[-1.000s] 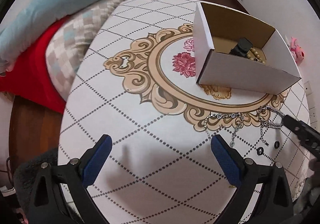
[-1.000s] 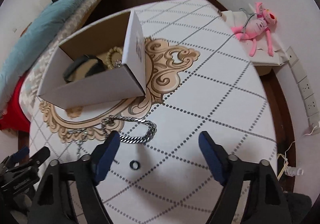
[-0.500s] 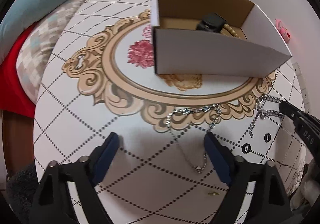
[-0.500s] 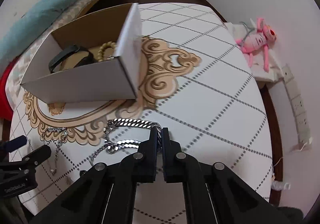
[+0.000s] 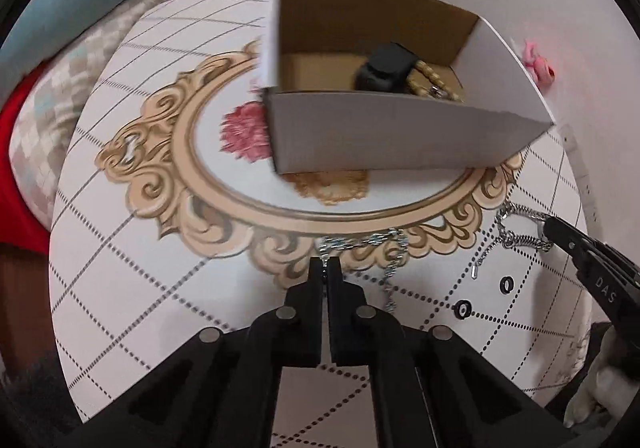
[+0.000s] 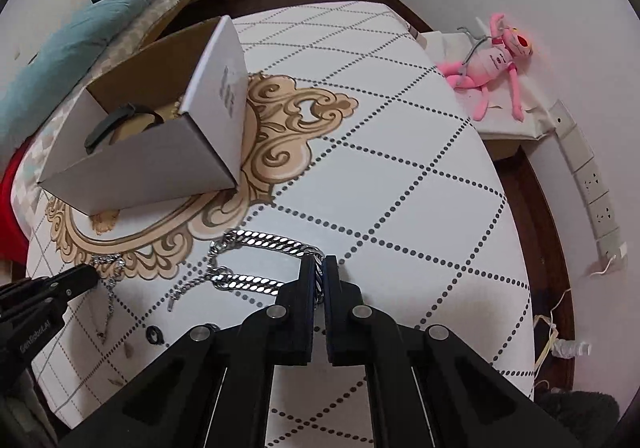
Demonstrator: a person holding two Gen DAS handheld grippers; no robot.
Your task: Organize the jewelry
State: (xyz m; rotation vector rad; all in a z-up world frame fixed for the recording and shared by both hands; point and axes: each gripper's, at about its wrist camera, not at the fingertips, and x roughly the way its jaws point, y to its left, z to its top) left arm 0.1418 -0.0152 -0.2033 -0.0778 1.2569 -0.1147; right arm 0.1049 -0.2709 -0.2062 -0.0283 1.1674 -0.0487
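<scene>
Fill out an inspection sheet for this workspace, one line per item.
Surface: round table under a white cloth with dotted diamonds and a gold scroll medallion.
Job's things: cardboard box holding a black band and beaded bracelet; thick silver chain, thin silver necklace, two black rings on the cloth.
Clutter: nothing seen.
Grippers: left gripper shut on the thin silver necklace; right gripper shut on the thick silver chain.
Cables: cords on the floor below wall sockets.
Surroundings: bed with teal quilt, pink plush toy, door.
</scene>
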